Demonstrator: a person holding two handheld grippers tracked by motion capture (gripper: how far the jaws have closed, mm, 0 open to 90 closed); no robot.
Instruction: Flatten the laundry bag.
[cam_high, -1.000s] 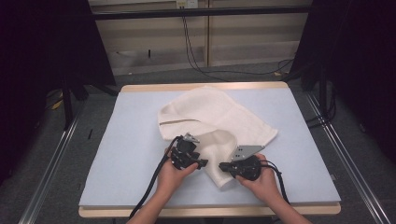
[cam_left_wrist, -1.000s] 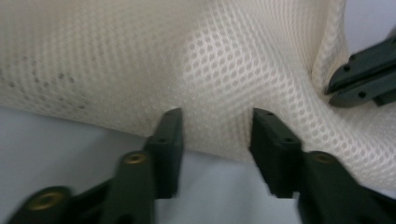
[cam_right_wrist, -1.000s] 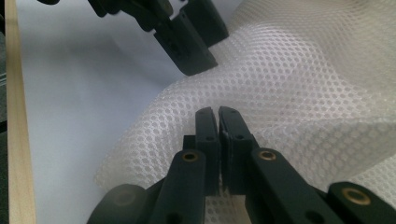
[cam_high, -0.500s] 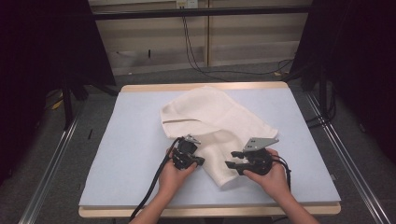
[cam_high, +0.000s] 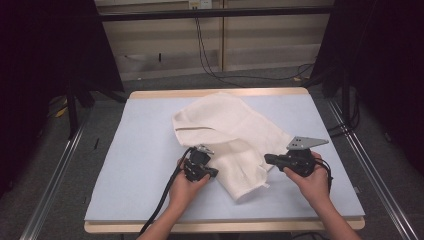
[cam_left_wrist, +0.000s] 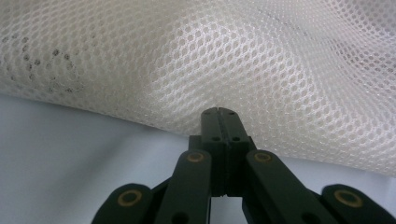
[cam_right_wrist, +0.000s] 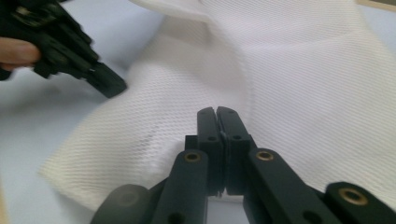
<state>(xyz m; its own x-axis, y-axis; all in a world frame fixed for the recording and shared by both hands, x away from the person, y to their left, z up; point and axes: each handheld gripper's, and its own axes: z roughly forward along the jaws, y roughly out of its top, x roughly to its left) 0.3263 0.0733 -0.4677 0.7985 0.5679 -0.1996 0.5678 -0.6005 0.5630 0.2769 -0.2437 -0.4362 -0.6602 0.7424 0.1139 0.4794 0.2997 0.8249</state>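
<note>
Cream mesh cloth (cam_high: 235, 140) on desk (cam_high: 130, 165), long axis 11-to-5 o'clock. Left gripper (cam_high: 212, 173) pinched shut on its left edge. Right gripper (cam_high: 268, 159) at right edge, fingers just closed together, cloth grip unclear.

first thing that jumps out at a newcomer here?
The cream mesh cloth, lying rumpled across the middle of the pale blue table. Next, the two black tools at its near end: the left gripper with jaws shut at the cloth's left edge, and the right gripper with jaws shut at its right edge. Whether either actually pinches fabric cannot be told.
</note>
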